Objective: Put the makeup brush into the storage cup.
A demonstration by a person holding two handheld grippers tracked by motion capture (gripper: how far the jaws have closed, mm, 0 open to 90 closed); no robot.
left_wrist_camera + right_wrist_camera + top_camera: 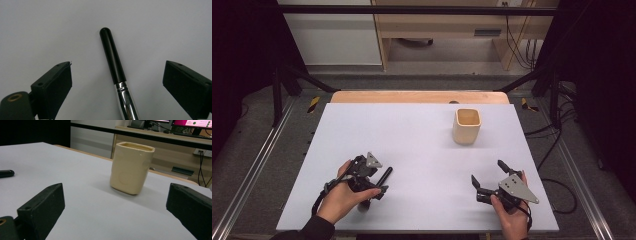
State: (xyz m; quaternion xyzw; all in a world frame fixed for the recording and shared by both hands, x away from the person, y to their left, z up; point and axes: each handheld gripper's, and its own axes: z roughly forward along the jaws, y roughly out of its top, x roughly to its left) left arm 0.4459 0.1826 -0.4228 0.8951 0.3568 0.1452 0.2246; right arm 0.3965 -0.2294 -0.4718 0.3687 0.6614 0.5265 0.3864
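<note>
The left hand-held gripper (117, 82) hangs with jaws apart astride the brush (113, 60) on the table (412, 135); better to centre, then clamp the black handle squarely.

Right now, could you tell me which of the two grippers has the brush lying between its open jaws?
The left gripper: the black-handled brush lies on the table between its open jaws, untouched. The right gripper points toward the cream cup, with nothing between its jaws.
</note>
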